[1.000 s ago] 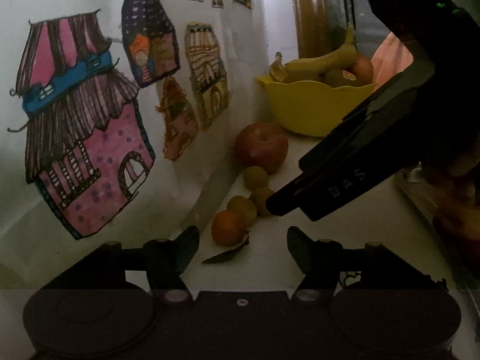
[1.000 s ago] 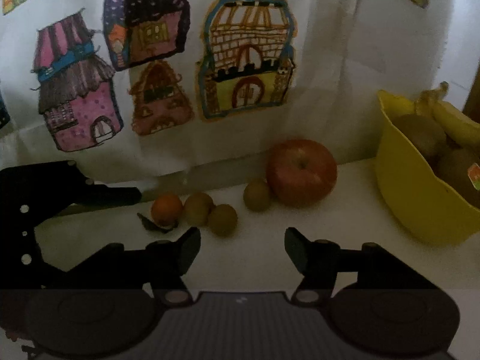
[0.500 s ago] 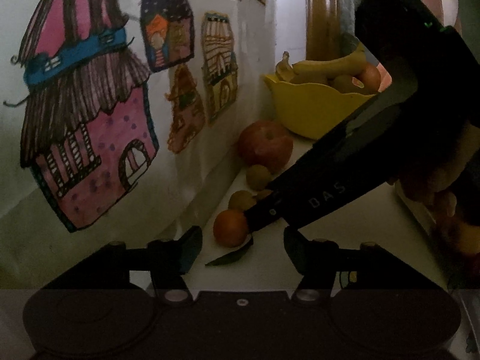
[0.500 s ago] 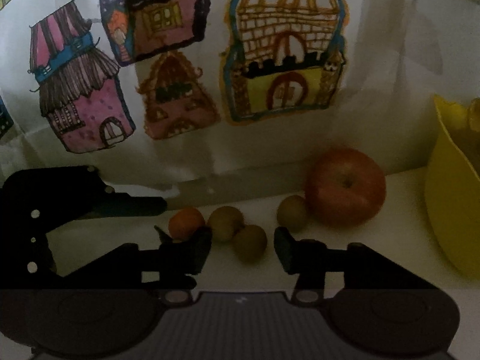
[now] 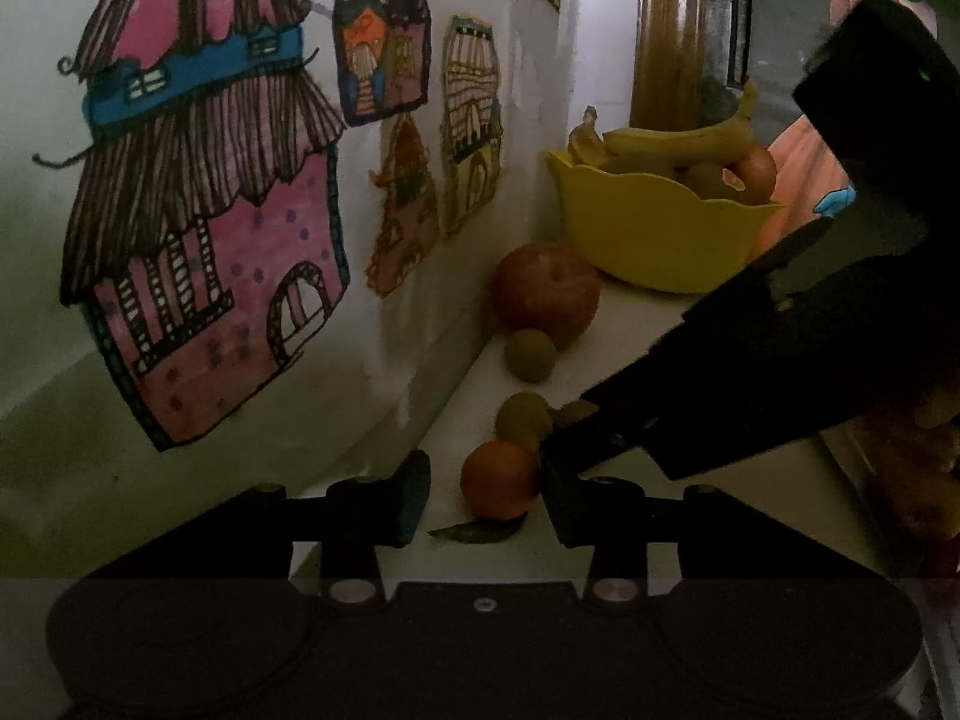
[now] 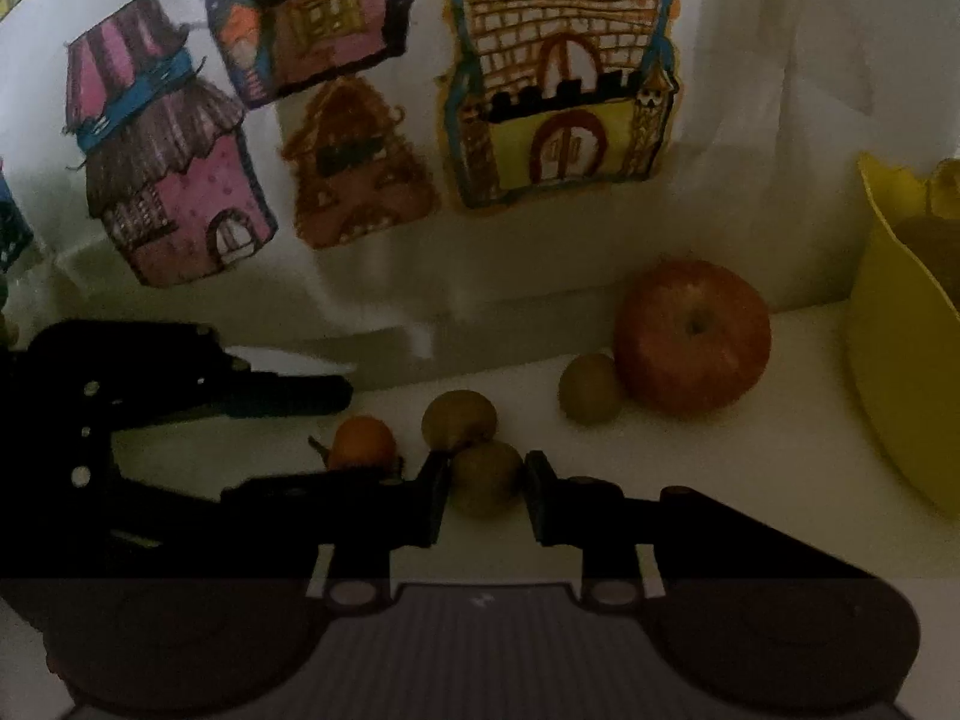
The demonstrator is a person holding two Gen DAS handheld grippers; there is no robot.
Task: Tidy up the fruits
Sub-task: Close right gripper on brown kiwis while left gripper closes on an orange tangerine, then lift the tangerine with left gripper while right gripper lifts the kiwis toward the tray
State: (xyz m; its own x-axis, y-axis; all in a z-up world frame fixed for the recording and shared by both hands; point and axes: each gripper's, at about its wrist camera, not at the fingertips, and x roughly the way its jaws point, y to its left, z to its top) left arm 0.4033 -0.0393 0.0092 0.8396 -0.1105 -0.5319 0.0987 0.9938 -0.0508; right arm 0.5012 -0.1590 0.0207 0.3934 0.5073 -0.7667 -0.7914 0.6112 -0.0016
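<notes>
Left wrist view: a white counter runs along a wall hung with house drawings, with a yellow bowl of fruit at its far end. The left claw is closing around the orange, its left pad still apart from it. Right wrist view: the right claw is clenched on a small green fruit on the near counter, left of the apple.

Small green-brown fruit on counter; clamped.
</notes>
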